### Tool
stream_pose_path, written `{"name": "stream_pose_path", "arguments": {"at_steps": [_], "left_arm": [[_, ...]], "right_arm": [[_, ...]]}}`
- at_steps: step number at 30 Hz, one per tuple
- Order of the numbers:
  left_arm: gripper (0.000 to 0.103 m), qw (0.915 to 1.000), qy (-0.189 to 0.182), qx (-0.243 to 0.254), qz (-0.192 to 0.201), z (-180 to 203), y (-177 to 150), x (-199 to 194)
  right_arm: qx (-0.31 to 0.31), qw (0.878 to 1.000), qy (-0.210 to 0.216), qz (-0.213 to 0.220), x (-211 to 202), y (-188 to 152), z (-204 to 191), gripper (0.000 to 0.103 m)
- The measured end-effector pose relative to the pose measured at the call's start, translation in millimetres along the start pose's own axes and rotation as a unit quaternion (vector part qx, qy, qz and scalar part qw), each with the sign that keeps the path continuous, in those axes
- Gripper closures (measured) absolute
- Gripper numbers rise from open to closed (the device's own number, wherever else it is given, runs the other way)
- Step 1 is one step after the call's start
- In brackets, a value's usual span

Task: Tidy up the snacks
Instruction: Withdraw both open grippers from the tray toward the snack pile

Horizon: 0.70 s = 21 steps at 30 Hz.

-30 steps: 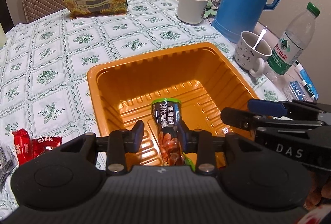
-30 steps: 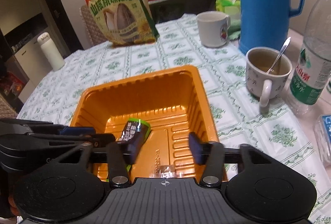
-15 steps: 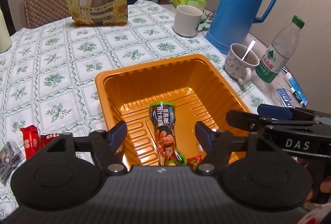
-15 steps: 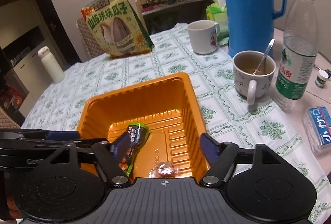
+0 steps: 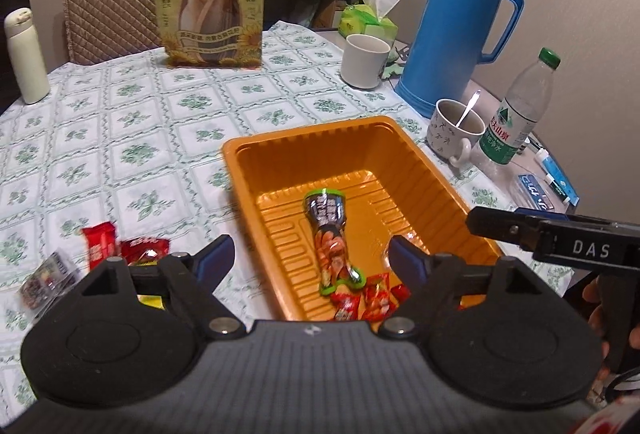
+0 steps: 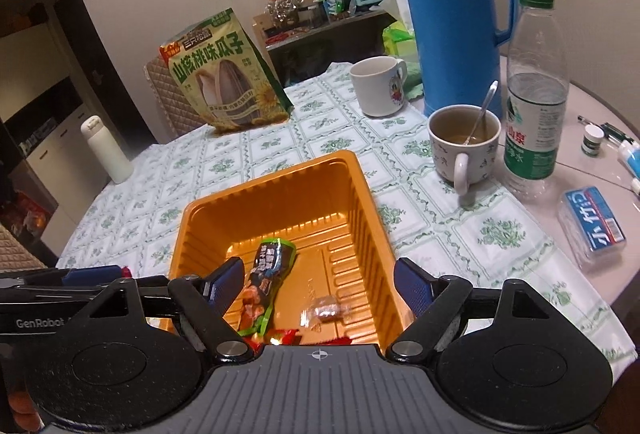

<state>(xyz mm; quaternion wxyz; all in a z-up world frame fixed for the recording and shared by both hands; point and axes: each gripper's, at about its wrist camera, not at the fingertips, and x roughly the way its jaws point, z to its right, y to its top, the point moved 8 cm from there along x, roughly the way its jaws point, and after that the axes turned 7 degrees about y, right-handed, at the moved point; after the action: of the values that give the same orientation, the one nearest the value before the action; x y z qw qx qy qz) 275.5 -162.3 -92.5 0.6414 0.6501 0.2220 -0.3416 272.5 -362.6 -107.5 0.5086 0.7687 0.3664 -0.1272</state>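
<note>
left tool (image 5: 308,256): jaws spread wide, holding nothing, hanging above the near end of the orange tray (image 5: 280,137)
right tool (image 6: 318,286): jaws also wide and bare, above the same end of the tray from the other side; its dark body shows at the right in the left wrist view
tall snack pouch (image 5: 330,234): lies flat on the ribbed tray floor, green-edged dark top toward the far wall, crimped tail toward the tools
small red sweets (image 5: 360,298): a loose cluster at the near wall of the tray, touching the pouch's tail
clear-wrapped sweet (image 6: 326,310): alone on the tray floor, just beside the pouch
snacks left outside (image 5: 124,246): red wrappers on the cloth off the tray's left side, toward the near edge of the table, with a clear crinkly packet (image 5: 46,276) further left
handling, as I judge it: these are light, soft film wrappers, slick and crushable; a pinch across the middle of a red wrapper should hold, while a grip on a twisted end may slip out
next step, likely: the left tool goes for the red wrappers, being nearest them
big seed bag (image 5: 210,1): stands upright at the far edge of the table, bulky but light; best taken at its top seam
bystanders: blue flask (image 5: 456,17), two mugs and a water bottle (image 5: 520,105) along the right edge, well apart from the loose snacks
</note>
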Motion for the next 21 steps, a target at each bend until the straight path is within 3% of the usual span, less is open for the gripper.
{"name": "stream_pose_path", "arguments": {"at_steps": [21], "left_arm": [[0.021, 0.9992, 0.014, -0.036, -0.014, -70.6, -51.8, -54.2]], "right_arm": [[0.003, 0.999, 0.005, -0.033, -21.0, -49.9, -48.8, 0.021]]}}
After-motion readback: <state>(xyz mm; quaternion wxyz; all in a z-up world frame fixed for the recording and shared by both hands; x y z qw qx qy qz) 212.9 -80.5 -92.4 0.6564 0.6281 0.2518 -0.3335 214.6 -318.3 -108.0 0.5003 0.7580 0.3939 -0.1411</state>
